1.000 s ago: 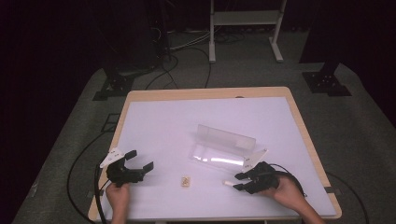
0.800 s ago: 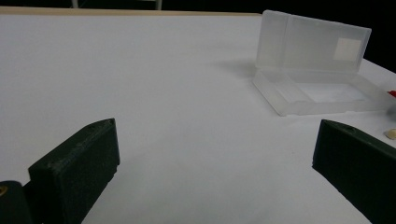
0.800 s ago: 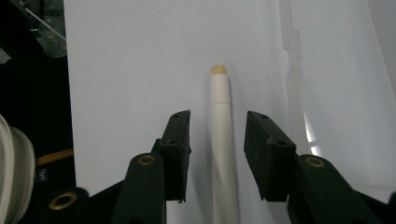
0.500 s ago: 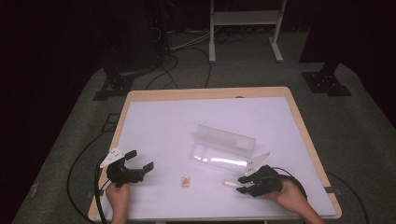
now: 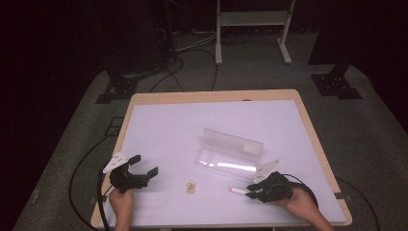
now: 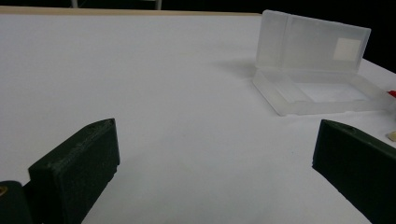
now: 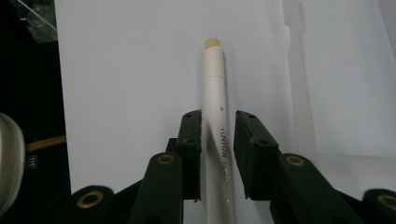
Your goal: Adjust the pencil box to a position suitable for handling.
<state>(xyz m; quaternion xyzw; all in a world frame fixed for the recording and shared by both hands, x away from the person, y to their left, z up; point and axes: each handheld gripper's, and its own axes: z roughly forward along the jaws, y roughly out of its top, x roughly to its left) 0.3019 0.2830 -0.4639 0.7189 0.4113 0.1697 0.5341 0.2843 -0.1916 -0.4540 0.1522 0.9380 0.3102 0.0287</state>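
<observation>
Pen: white pen (image 7: pixel 217 135) lies flat on the table, its shaft running between my right jaws, its yellowish tip pointing away from them; in the high view it (image 5: pixel 238 191) sits just on the near side of the clear case.
Right gripper: my right gripper (image 7: pixel 218 154) has just been closing its jaws around the pen; a thin gap shows on the right side of the shaft, the left pad is at or almost at it, and I cannot tell whether either pad presses yet. In the high view it (image 5: pixel 257 190) rests low on the table, near the front right corner of the case.
Left gripper: my left gripper (image 5: pixel 139 169) has its jaws spread wide with bare table between them; it sits well apart from the case, to its left and nearer me.
Case: clear plastic case (image 5: pixel 231 151) lies open, its lid standing up on the far side; from the left gripper view it (image 6: pixel 313 70) is ahead and to the right.
Small piece: a small tan piece (image 5: pixel 191 186) lies near the case's front left corner, between my two grippers.
Table: white tabletop (image 5: pixel 192 120) with a wooden edge.
</observation>
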